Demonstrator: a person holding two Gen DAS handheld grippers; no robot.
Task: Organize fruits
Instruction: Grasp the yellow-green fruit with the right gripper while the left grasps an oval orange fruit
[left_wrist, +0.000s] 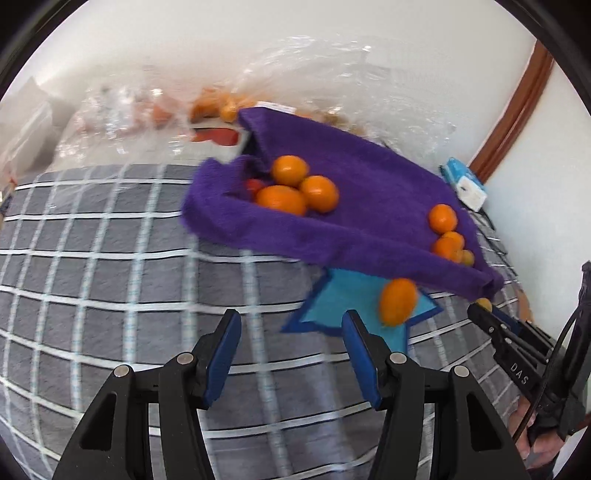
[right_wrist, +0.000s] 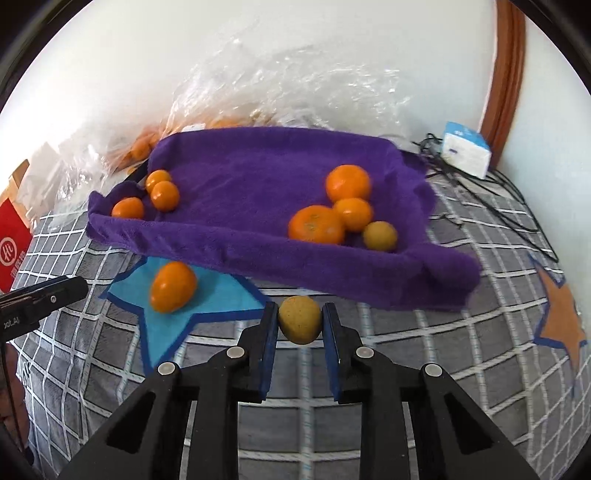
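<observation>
- Grey checked bedcover with white wall behind; clear plastic bags of fruit lay against the wall, a blue-and-white box and black cables at the far right.
- Purple towel, edges raised like a tray, held two clusters: three small oranges at its left corner, and three oranges plus one yellowish fruit at its right.
- Loose orange lay on the blue star patch, just beside the towel's front edge.
- Right tongs were pinching a small yellow-green fruit, pads pressed on both its sides, near the towel's front edge.
- Left tongs stood spread and empty, the loose orange just beyond the right finger.
- Step in hand, as judged: yellow-green fruit gripped, sorting by kind under way. Next move would call for lifting it clear of the towel's raised edge and setting it by its yellowish match without nudging the oranges.
- Right view alone showed the grip, a red carton and an orange star patch; left view alone showed the right tongs from outside and a hand at the frame's lower right.
</observation>
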